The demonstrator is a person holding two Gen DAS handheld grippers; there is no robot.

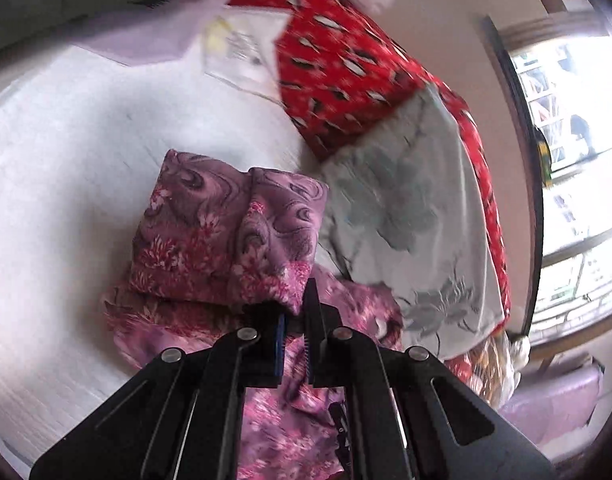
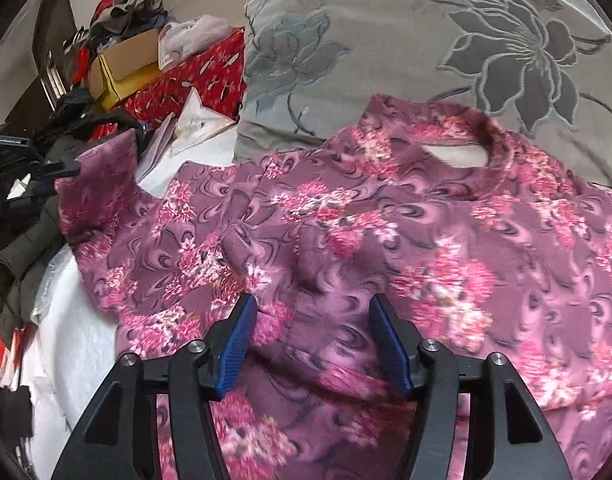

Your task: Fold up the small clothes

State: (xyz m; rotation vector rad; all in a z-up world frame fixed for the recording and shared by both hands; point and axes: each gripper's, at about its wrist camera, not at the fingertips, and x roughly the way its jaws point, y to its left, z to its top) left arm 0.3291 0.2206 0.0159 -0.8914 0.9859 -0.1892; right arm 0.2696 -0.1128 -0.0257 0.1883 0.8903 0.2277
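The left claw (image 1: pixel 295 312) pinched a fold of the floral garment (image 1: pixel 225 232), lifted toward twelve o'clock; the right claw (image 2: pixel 312 320) hovered spread above it.

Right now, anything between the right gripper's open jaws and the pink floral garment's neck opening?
Only the pink floral garment itself: rumpled fabric runs unbroken from the right gripper up to the neck opening. Right wrist view.

This is a lived-in bedroom in a home. A white quilted bed surface (image 1: pixel 65 168) carries a grey pillow embroidered with dark flowers (image 2: pixel 426 40) and a red patterned quilt (image 1: pixel 338 68). A wood-framed window (image 1: pixel 578 160) lights one side, while an open cardboard box (image 2: pixel 123 66) and heaped dark clothing (image 2: pixel 121 4) crowd the far edge.
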